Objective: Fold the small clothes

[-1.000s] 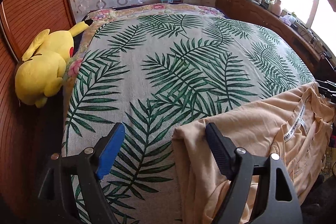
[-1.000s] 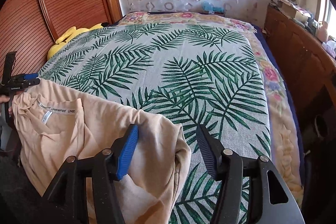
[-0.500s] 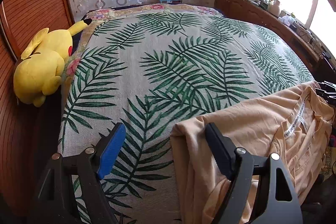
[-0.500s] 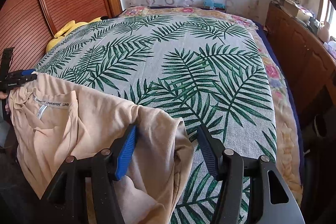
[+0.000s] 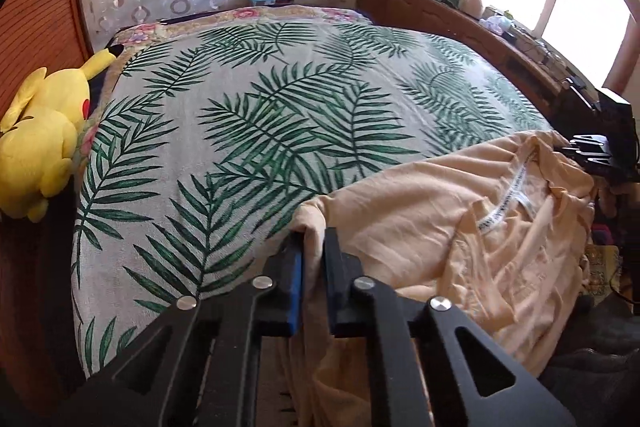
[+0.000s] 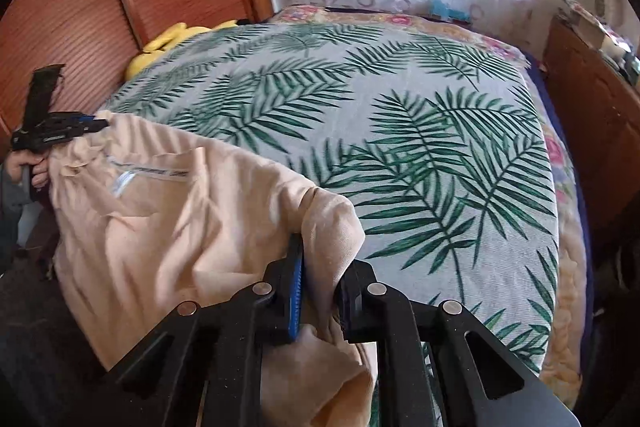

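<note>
Peach-coloured thin cotton shirt [image 5: 440, 211] lies at the near edge of the bed, partly hanging over it, on the bedspread with green palm leaves [image 5: 280, 115]. The left gripper [image 5: 314, 247] has its fingers clenched on one corner of the fabric, and the right gripper [image 6: 320, 267] grasps the opposite corner, probably so the shirt can be lifted and spread flat for folding. White neck tape with dark print [image 5: 508, 195] is visible, but the letters are too small to read. Yellow plush toy [image 5: 44, 139] sits at the bed's left side.
</note>
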Tool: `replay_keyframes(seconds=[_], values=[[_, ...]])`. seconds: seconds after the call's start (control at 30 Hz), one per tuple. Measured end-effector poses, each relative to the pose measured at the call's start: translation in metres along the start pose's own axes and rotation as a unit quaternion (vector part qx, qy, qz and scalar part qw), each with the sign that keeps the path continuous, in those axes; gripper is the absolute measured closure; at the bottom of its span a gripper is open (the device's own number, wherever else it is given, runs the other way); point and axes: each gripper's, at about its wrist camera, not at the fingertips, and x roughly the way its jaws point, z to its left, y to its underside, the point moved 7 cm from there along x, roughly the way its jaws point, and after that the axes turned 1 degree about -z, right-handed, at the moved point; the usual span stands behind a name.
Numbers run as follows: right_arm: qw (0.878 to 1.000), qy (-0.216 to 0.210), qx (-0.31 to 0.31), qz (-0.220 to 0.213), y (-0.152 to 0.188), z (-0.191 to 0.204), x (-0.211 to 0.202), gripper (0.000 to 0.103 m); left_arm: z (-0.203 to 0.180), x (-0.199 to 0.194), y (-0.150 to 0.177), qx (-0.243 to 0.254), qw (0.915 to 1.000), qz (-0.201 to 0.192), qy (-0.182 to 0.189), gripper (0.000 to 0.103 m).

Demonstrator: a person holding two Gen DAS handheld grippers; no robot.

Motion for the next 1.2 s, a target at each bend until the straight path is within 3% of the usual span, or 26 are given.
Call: replay_keyframes(seconds=[0.23,0.4,0.73,0.97,1.2], values=[[0.996,-0.024,0.015,-0.086,-0.018,0.011,-0.089,0.091,-0.031,-0.086,-0.032,0.021,0.9951,-0.092,0.031,0.094],[0.993,-0.001,-0.025,-0.119,-0.049,0.024,-0.159,0.092,-0.06,-0.165,-0.083,0.06,0.9832,-0.169,0.03,0.095],[0.972,0.007,-0.094,-0.216,-0.109,0.072,-0.33,0.092,-0.104,-0.315,-0.134,0.089,0.9515,-0.29,0.049,0.095],[0.95,0.05,-0.134,-0.279,-0.136,0.097,-0.424,0.092,-0.103,-0.395,-0.164,0.095,0.9252,-0.367,0.015,0.095],[0.924,0.091,-0.167,-0.333,-0.151,0.121,-0.491,0.092,-0.099,-0.464,-0.191,0.097,0.8973,-0.431,-0.013,0.095]])
